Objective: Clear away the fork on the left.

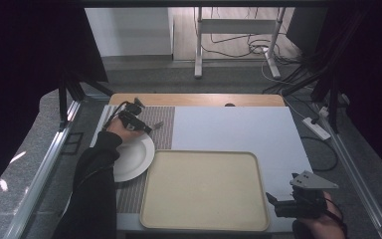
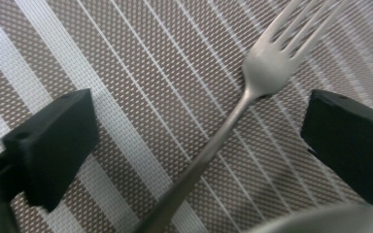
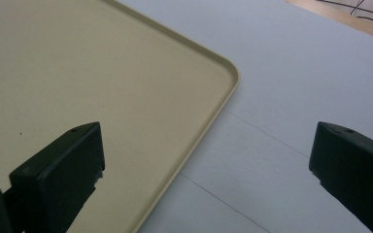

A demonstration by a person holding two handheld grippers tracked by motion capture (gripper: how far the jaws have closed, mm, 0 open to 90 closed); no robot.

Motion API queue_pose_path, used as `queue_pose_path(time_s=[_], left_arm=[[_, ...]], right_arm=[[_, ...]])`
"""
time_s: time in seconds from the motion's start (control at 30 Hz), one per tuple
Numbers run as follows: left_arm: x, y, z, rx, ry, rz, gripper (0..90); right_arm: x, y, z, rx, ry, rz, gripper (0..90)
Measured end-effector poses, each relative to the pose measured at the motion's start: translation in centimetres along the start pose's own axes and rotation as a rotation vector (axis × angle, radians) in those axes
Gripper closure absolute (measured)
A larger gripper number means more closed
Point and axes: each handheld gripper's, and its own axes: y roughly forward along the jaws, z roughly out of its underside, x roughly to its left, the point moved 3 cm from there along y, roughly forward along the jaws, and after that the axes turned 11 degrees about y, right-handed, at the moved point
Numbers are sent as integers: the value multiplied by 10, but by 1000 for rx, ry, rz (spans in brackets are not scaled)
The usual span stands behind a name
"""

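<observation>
A metal fork (image 2: 233,114) lies on the brown striped placemat (image 2: 141,73), tines pointing up and right in the left gripper view. My left gripper (image 2: 199,141) is open, its jaws standing either side of the fork's handle, low over the mat. In the high view the left gripper (image 1: 146,128) sits above the white plate (image 1: 132,159), with the fork (image 1: 157,124) just right of it. My right gripper (image 1: 271,200) is open near the front right corner of the beige tray (image 1: 204,189). In the right gripper view the right gripper (image 3: 206,165) straddles the tray's rim (image 3: 209,116), holding nothing.
The placemat (image 1: 159,127) covers the left part of the white table top (image 1: 238,129). The plate's rim (image 2: 320,221) shows at the bottom of the left gripper view. A metal frame rail (image 1: 45,164) runs along the left side. Cables and a power strip (image 1: 316,128) lie right of the table.
</observation>
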Motion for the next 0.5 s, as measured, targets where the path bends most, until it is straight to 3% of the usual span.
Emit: queue_pose_path(time_s=[0.1, 0.27, 0.4, 0.5], left_arm=[[4, -3, 3, -20, -7, -6, 122], [16, -12, 16, -81, -37, -22, 462], [18, -16, 22, -86, 5, -18, 736], [17, -16, 24, -85, 34, -12, 808]], right_arm=[[0, 0, 0, -2, 0, -2, 1], [0, 0, 0, 1, -3, -1, 2], [0, 0, 0, 2, -4, -1, 2], [0, 0, 0, 2, -4, 0, 1]])
